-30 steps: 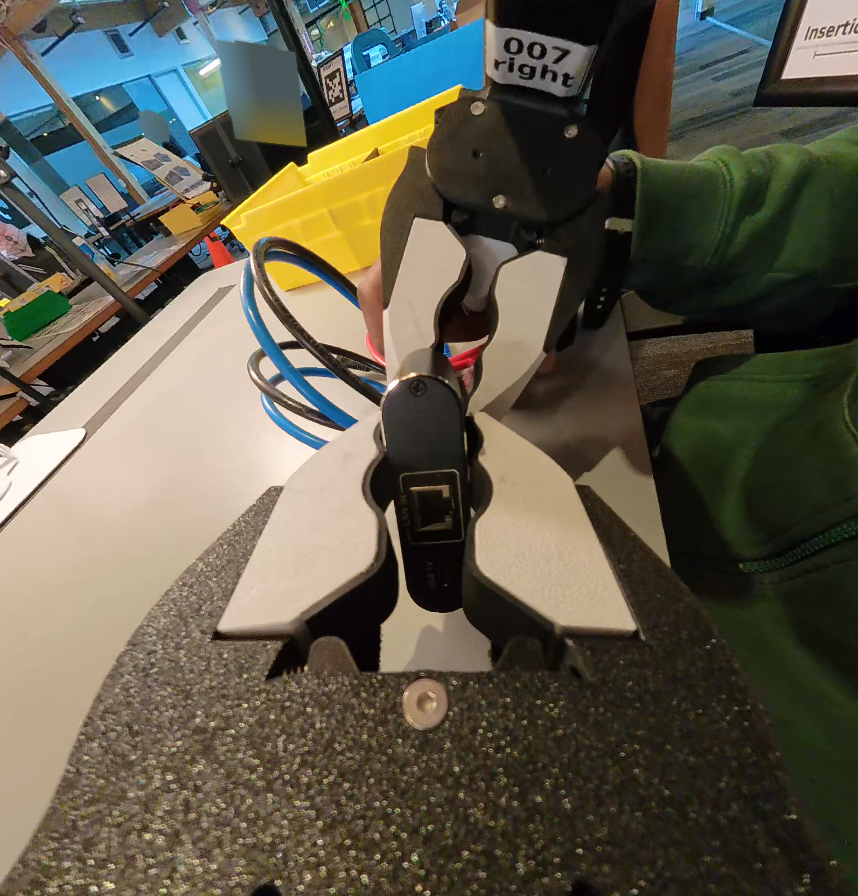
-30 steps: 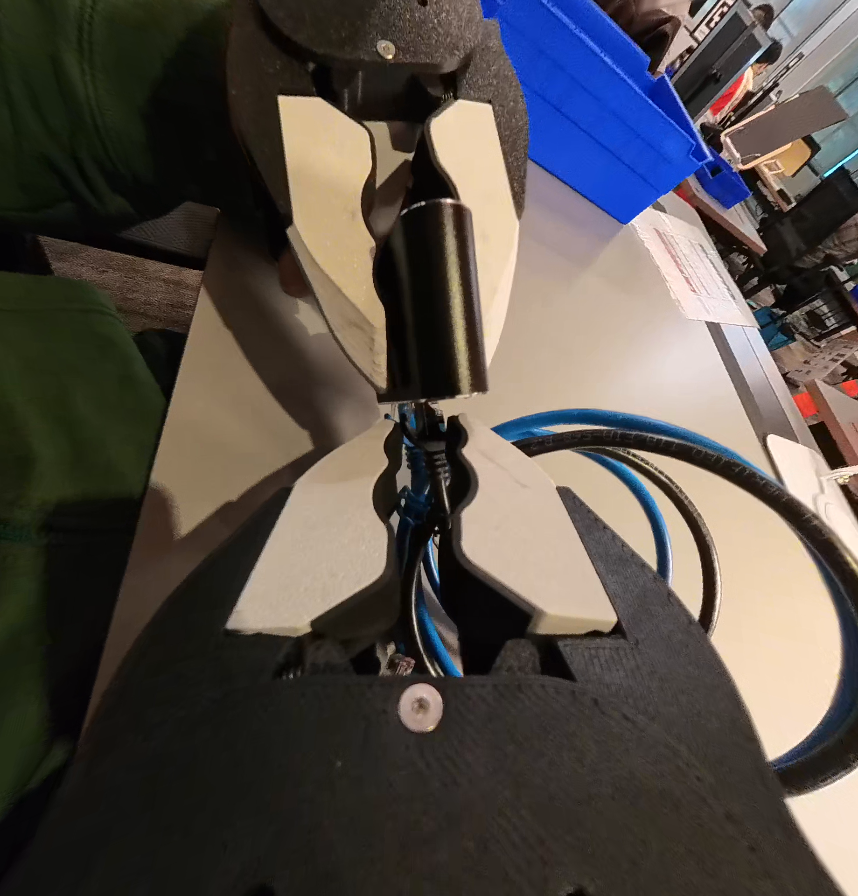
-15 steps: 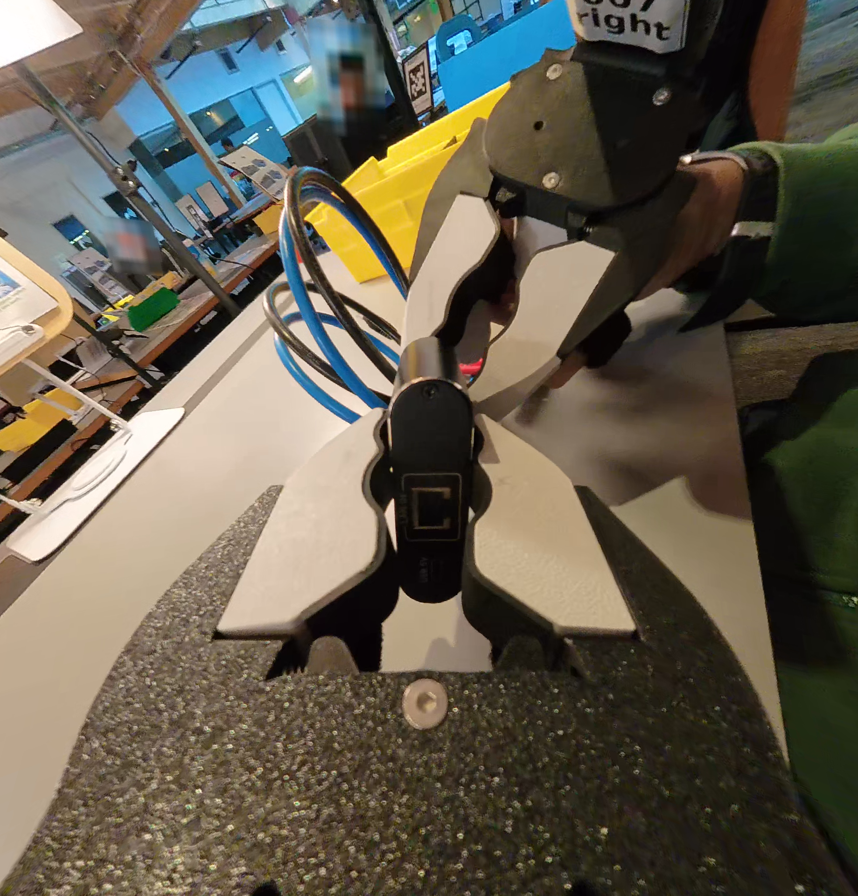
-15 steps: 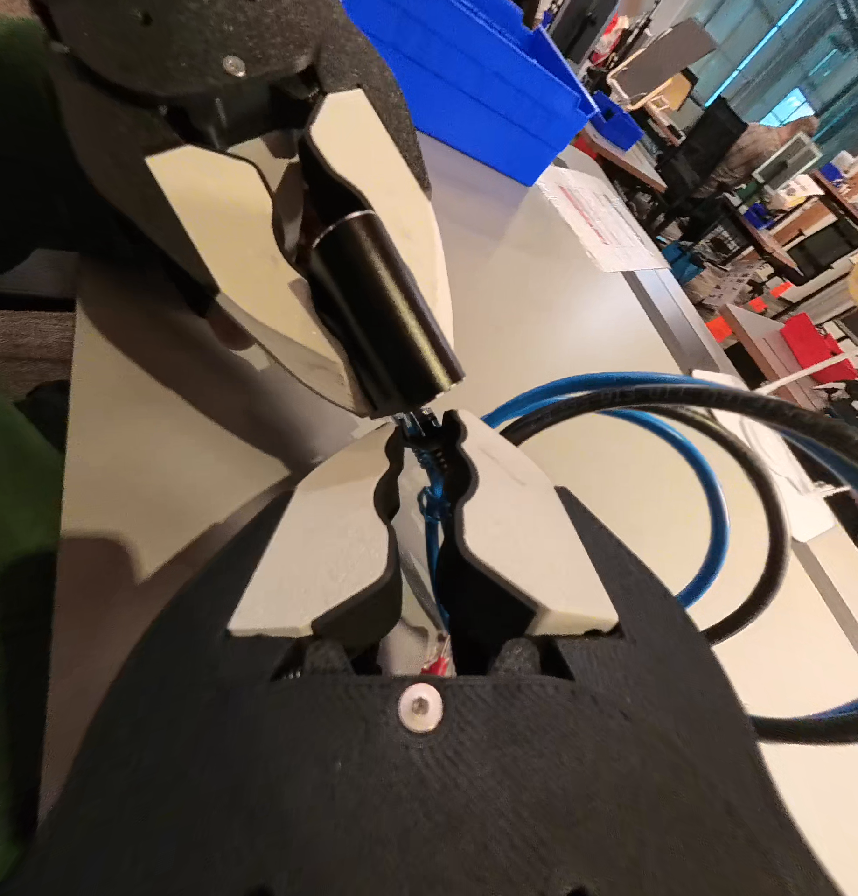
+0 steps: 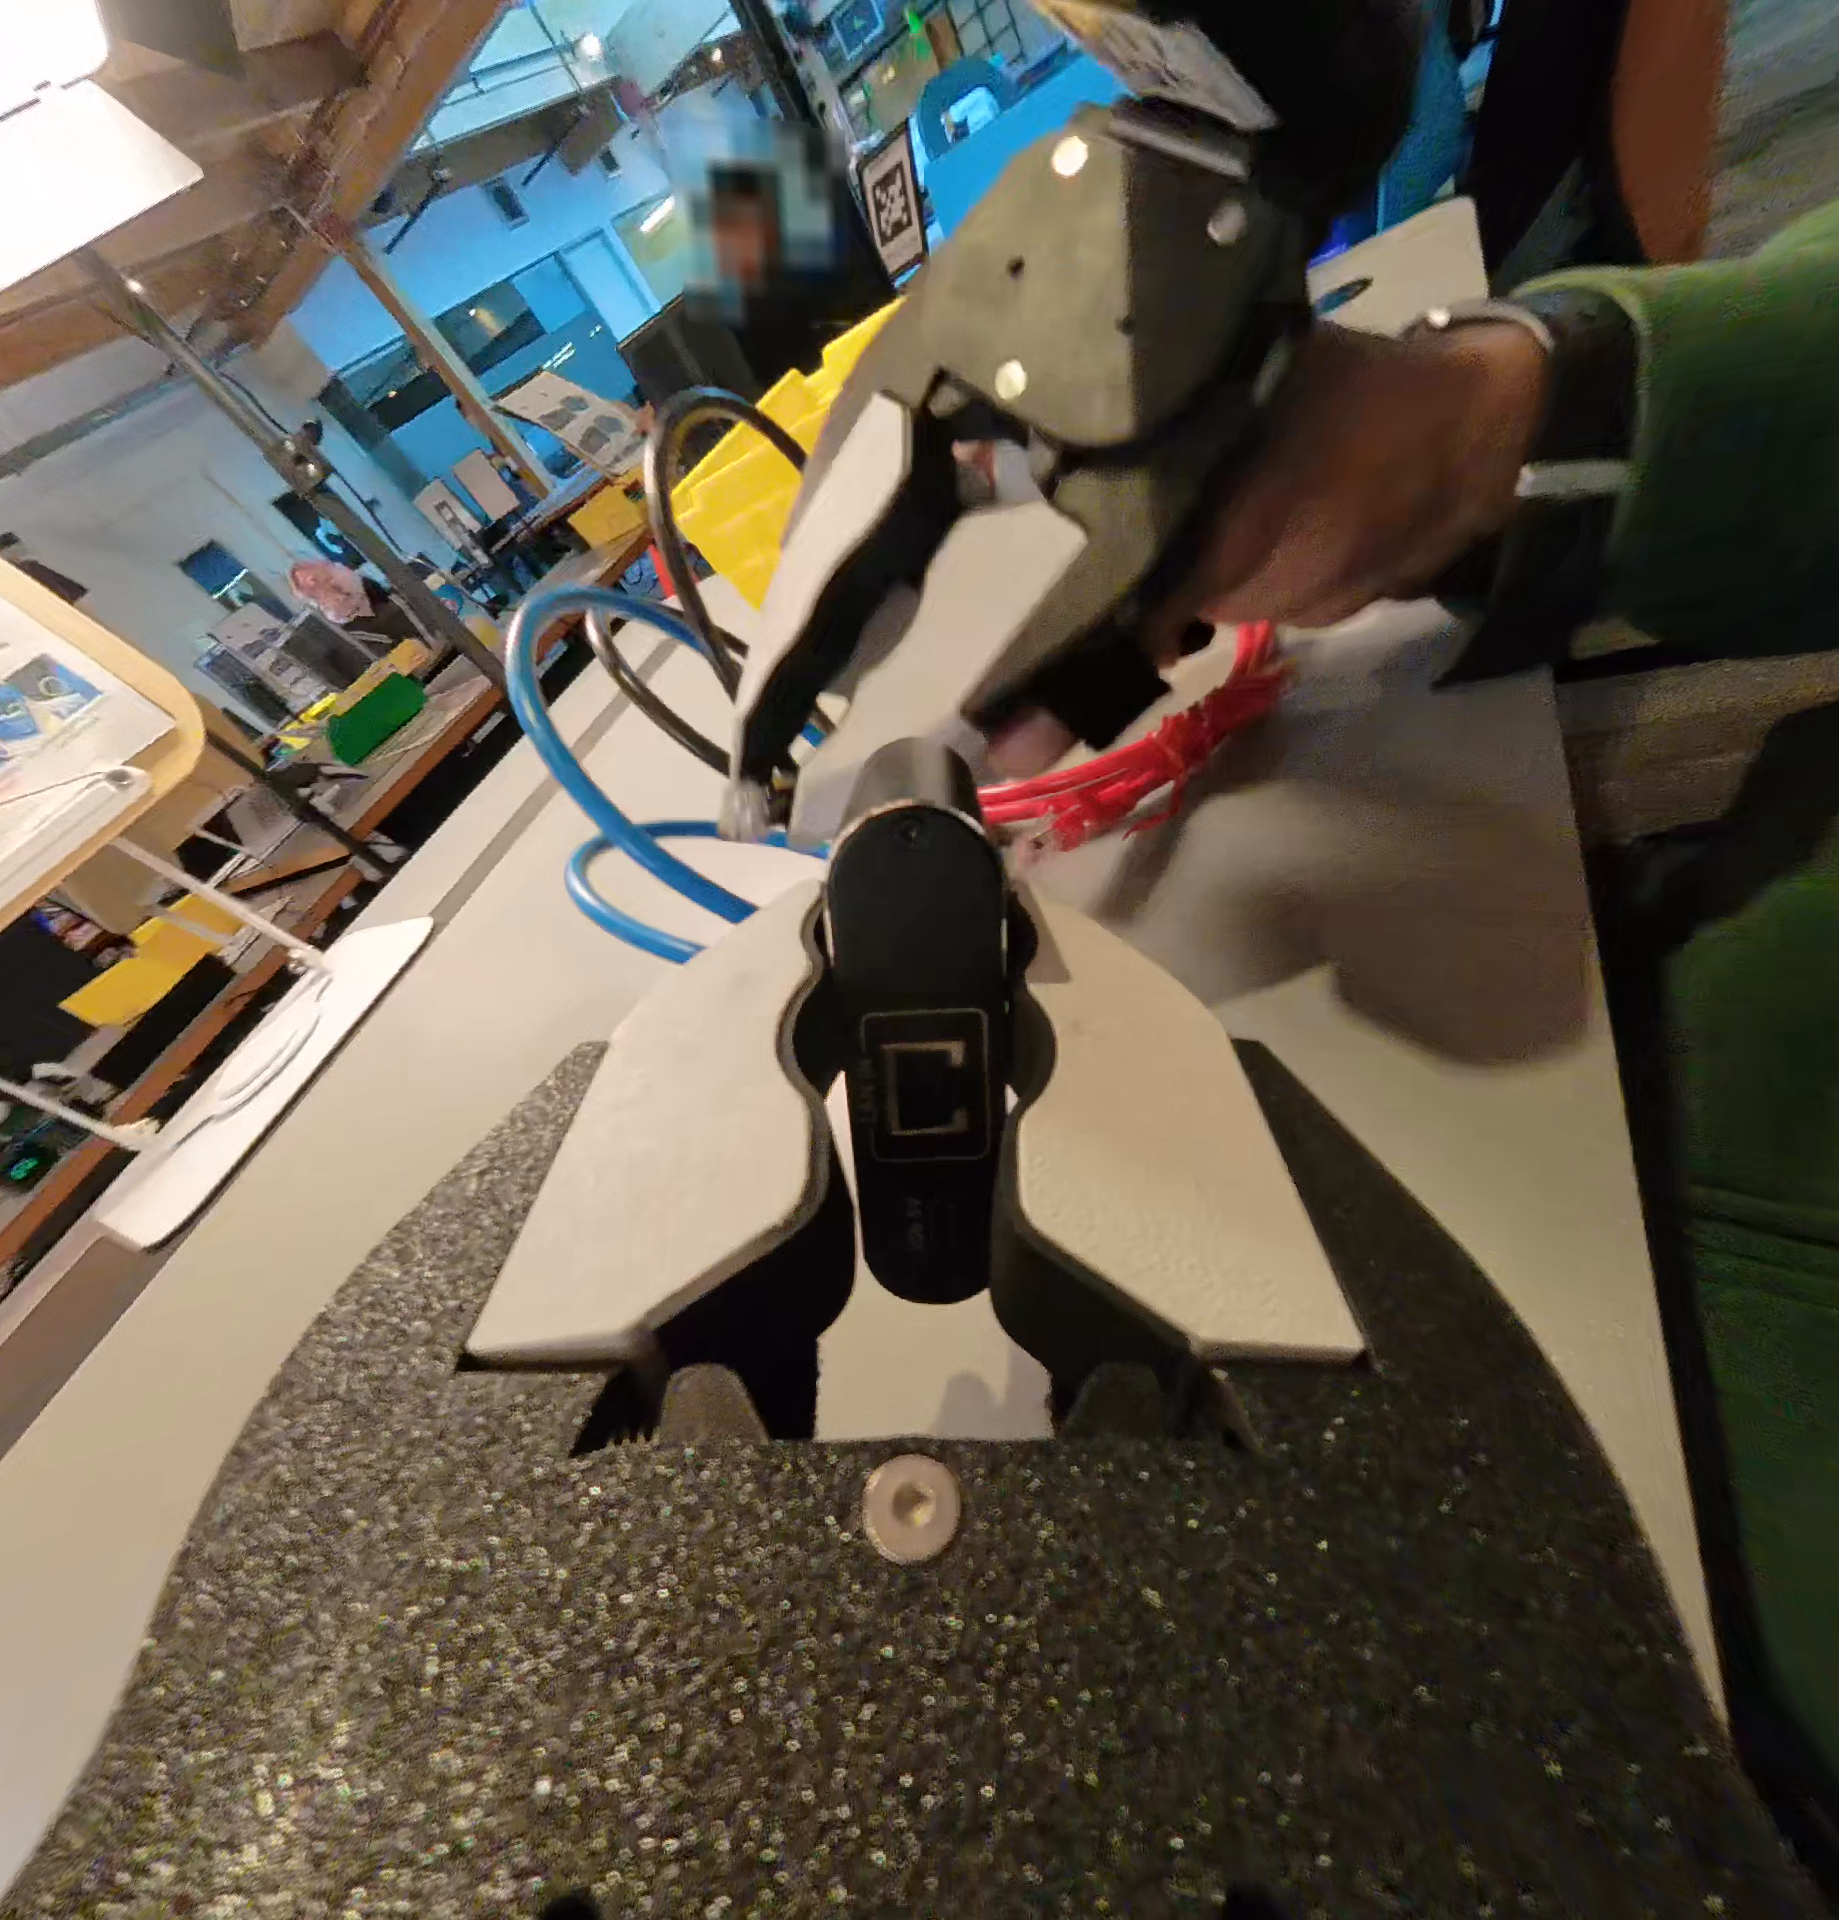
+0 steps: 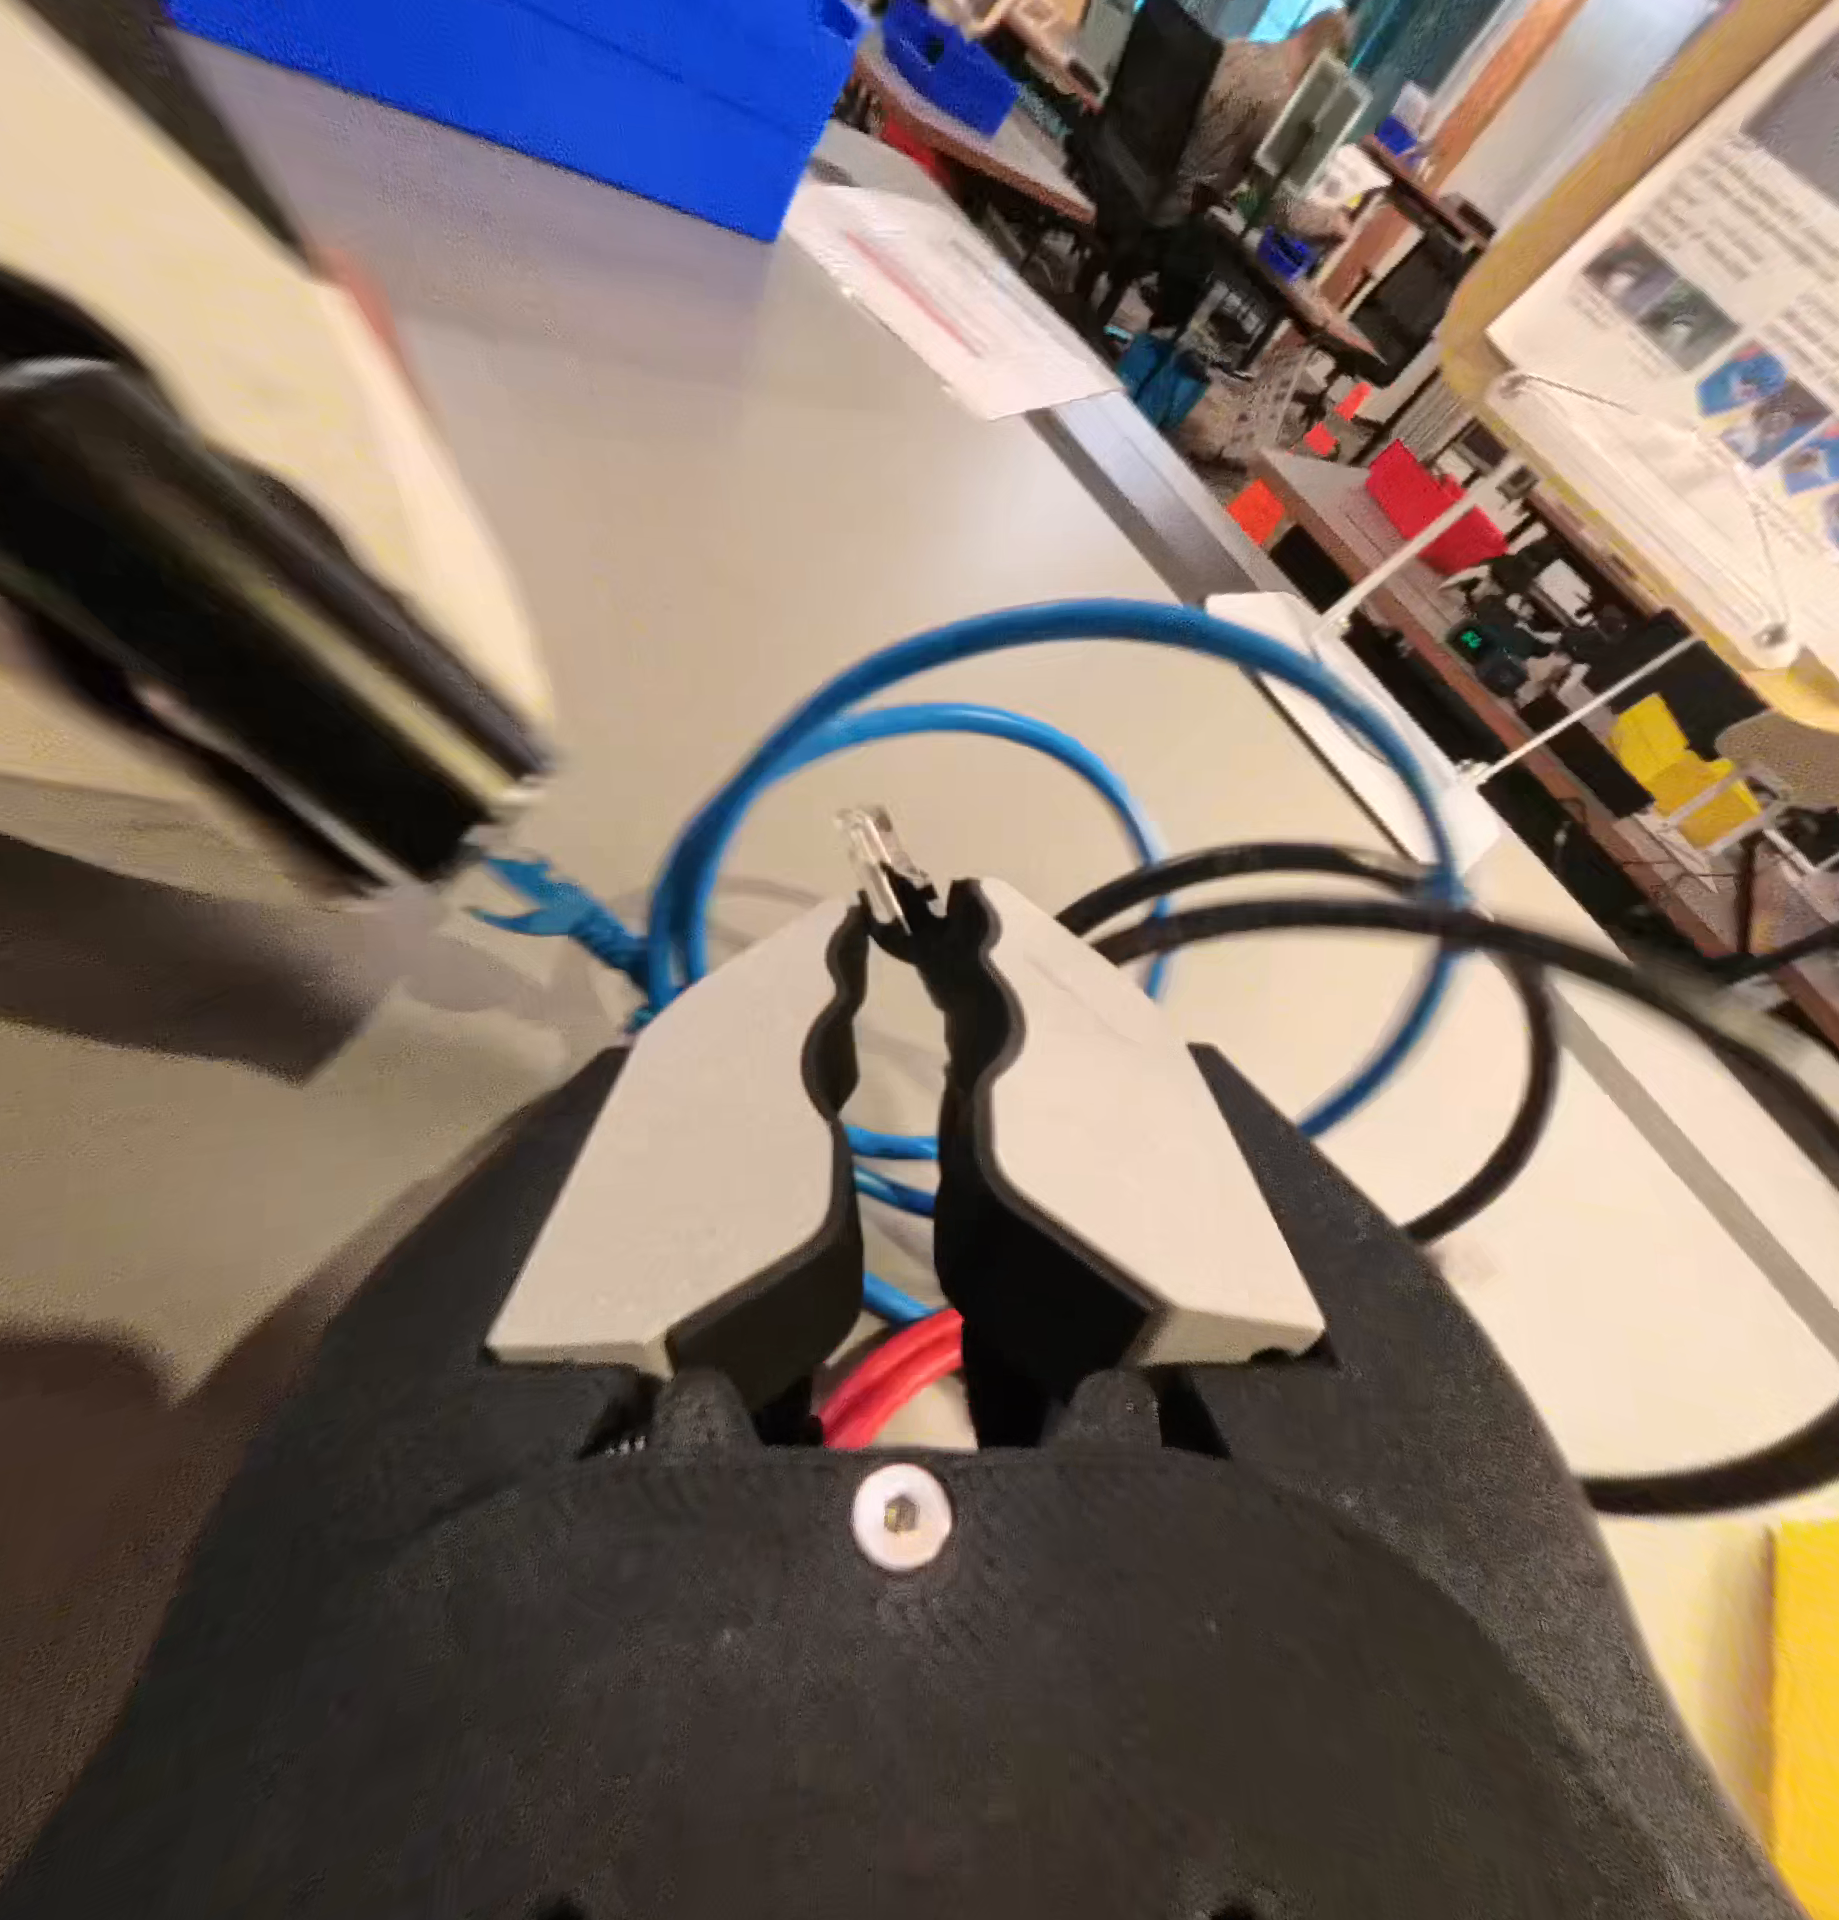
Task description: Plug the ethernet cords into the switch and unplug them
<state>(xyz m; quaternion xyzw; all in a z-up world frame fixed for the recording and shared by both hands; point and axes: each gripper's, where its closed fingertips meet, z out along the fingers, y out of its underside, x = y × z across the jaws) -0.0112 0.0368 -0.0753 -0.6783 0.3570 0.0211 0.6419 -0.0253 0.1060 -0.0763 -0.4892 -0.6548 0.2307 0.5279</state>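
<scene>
My left gripper point(image 5: 915, 925) is shut on the black switch point(image 5: 920, 1070), a slim oval body with an empty port facing the camera. My right gripper point(image 6: 899, 904) is shut on the black cord's clear plug point(image 6: 871, 852), which points up and is free of the switch. In the left wrist view the right gripper point(image 5: 780, 790) hangs just beyond the switch's far end, its plug point(image 5: 743, 808) a short gap away. The switch is a blur at left in the right wrist view point(image 6: 219, 644), with a blue cord's plug point(image 6: 541, 904) at its end.
Blue cord loops point(image 6: 998, 634) and black cord loops point(image 6: 1414, 914) stand on the grey table point(image 5: 271, 1195). A red cord bundle point(image 5: 1154, 748) lies under the right hand. Yellow bin point(image 5: 749, 499), blue bin point(image 6: 582, 94), a paper sheet point(image 6: 946, 301) and a white stand base point(image 5: 271, 1049) sit further off. Some 7 cm of space lies between my two pairs of fingers.
The right gripper has pulled the black cord's plug out of the switch's far end and drawn away from it. Both grippers have swung, and the cord loops have lifted.
</scene>
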